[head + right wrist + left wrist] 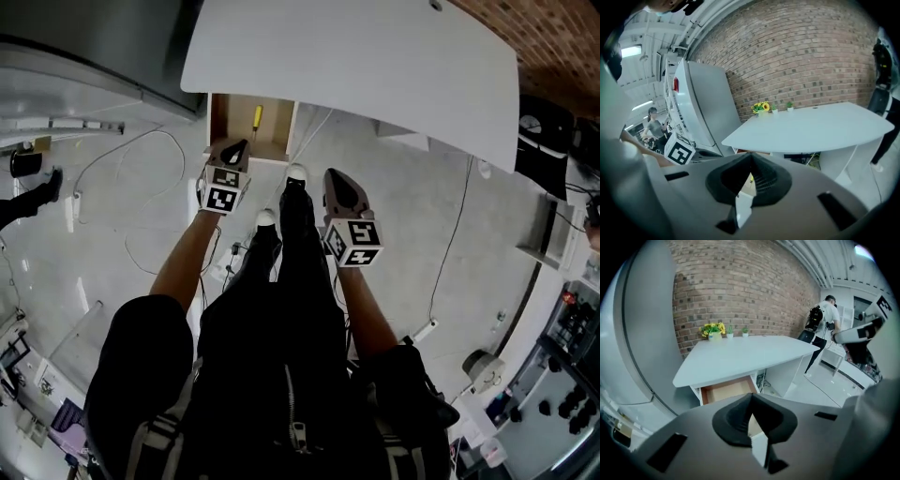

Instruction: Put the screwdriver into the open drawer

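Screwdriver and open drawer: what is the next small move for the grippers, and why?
Probably only a small retreat: draw the left gripper away from the open drawer. The yellow-handled screwdriver already lies inside the drawer. The left gripper and the right gripper both have their jaws together on nothing, so nothing seems left to place.

Open drawer (277, 127) free from above; white tabletop (356, 47) over its rear edge.

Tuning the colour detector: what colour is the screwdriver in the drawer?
Yellow; the screwdriver shows best in the head view, inside the drawer.
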`<move>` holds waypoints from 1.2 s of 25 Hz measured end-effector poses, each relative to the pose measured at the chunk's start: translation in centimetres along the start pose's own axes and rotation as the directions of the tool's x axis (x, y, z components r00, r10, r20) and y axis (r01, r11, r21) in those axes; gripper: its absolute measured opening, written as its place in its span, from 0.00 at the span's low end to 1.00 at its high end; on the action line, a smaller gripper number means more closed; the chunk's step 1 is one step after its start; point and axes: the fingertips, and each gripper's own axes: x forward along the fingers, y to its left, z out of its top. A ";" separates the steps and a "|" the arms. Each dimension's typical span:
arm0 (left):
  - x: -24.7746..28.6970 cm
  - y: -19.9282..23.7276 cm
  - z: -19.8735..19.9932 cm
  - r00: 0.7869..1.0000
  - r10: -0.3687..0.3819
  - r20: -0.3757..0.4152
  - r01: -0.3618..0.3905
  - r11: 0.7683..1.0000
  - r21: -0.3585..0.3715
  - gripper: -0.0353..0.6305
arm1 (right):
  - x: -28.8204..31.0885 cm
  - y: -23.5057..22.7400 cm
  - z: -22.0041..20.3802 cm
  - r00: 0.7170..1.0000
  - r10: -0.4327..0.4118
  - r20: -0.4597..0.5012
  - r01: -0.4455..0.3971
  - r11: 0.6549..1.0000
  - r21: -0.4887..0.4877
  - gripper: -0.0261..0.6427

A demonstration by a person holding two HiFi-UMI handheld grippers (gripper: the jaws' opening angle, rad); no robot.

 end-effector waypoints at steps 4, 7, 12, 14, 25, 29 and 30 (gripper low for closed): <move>-4.6 -0.8 3.1 0.997 0.013 0.081 -0.013 1.000 0.006 0.09 | -1.2 0.6 1.1 0.999 -0.011 0.040 0.012 1.000 -0.011 0.05; -7.3 -0.8 5.8 0.988 0.030 0.149 -0.030 1.000 -0.003 0.09 | -1.8 0.9 3.5 0.996 -0.012 0.093 0.016 0.999 -0.035 0.05; -11.2 -0.5 10.1 0.966 0.031 0.255 -0.035 0.999 0.011 0.09 | -3.0 2.5 8.3 0.981 0.010 0.192 0.009 0.995 -0.099 0.05; -12.6 -0.4 11.7 0.955 0.036 0.295 -0.046 0.999 0.025 0.09 | -3.7 3.2 9.9 0.974 0.023 0.225 0.007 0.992 -0.128 0.05; -18.0 0.6 15.9 0.906 0.066 0.419 -0.080 0.997 0.017 0.09 | -5.8 5.4 13.6 0.943 0.048 0.330 0.023 0.978 -0.207 0.05; -17.8 0.6 15.4 0.914 0.055 0.402 -0.067 0.998 0.015 0.09 | -5.8 5.8 13.6 0.942 0.046 0.333 0.027 0.977 -0.211 0.05; -17.7 0.5 15.2 0.916 0.053 0.398 -0.064 0.998 0.014 0.09 | -5.8 5.8 13.5 0.942 0.046 0.331 0.027 0.977 -0.211 0.05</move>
